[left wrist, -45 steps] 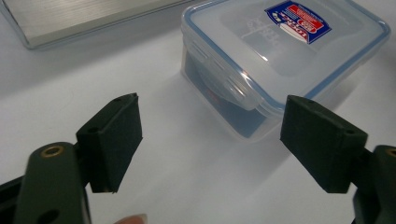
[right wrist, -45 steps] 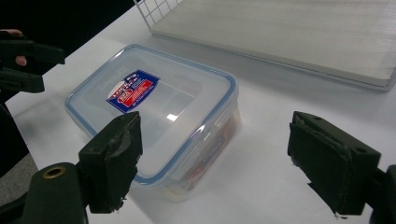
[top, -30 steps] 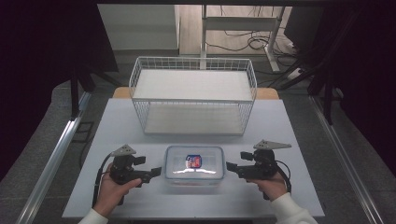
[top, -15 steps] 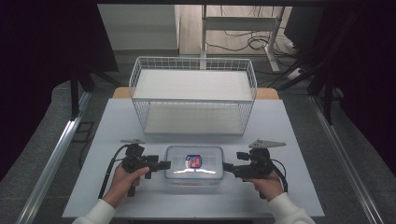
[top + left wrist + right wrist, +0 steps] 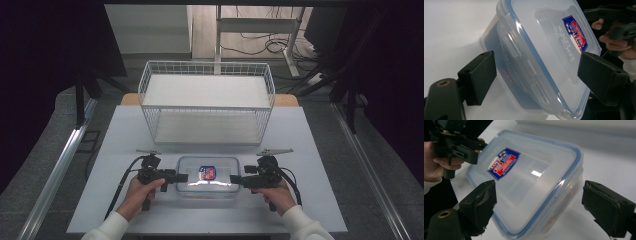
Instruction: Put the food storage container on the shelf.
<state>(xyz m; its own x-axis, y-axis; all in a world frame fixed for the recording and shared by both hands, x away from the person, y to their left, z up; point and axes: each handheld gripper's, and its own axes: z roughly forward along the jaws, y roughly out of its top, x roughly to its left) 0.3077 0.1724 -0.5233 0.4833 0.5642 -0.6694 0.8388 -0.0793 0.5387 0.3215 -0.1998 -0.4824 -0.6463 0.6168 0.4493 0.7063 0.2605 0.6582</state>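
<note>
So you've got the clear plastic container [image 5: 208, 176] sitting flat on the white table [image 5: 125, 135], near your edge of it and just in front of the white wire basket [image 5: 207, 102]. Its lid with the blue rim is on, and the red and blue sticker [image 5: 207, 172] faces up in the middle of the lid.

Your left gripper [image 5: 176, 176] is parked at the container's left short side, lying level and pointing inward. In the left gripper view the two pads [image 5: 477, 77] sit apart with the latch end of the container between them; the jaws have just been closing a bit, but neither pad presses on the plastic, so it's got hold of nothing.

Your right gripper [image 5: 236, 179] mirrors that at the right short side. In the right gripper view its pads [image 5: 480, 206] stand wide, the corner of the lid sits between them with a gap on both sides, and the jaws have just been opening. Nothing gripped there either.
</note>
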